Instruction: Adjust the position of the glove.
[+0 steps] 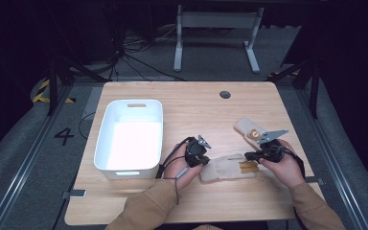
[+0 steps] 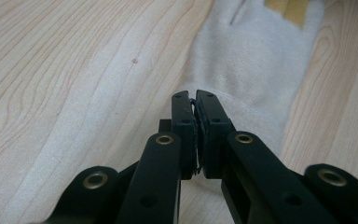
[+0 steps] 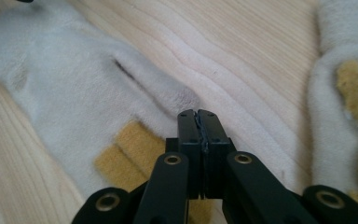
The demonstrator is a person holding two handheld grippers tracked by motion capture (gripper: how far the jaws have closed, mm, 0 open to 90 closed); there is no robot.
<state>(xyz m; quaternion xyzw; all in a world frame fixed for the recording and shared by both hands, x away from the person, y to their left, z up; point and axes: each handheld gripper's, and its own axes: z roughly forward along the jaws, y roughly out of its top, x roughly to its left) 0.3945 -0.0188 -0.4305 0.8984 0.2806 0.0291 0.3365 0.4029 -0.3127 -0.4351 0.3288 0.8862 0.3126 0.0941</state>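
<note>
Cream socks, two, on tabletop

High view: near sock (image 1: 225, 167) lies between your hand-held grippers; second sock (image 1: 249, 130) beyond.
Left gripper view: left hand-held gripper (image 2: 196, 100), jaws closed, over sock's end.
Right gripper view: right hand-held gripper (image 3: 196, 116), jaws closed, empty.

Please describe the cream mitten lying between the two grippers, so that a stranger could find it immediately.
On the wooden table, right of the white bin, two cream mittens lie. The nearer mitten lies flat near the table's front edge. Unlike the farther mitten, it bears yellow stripes.
</note>
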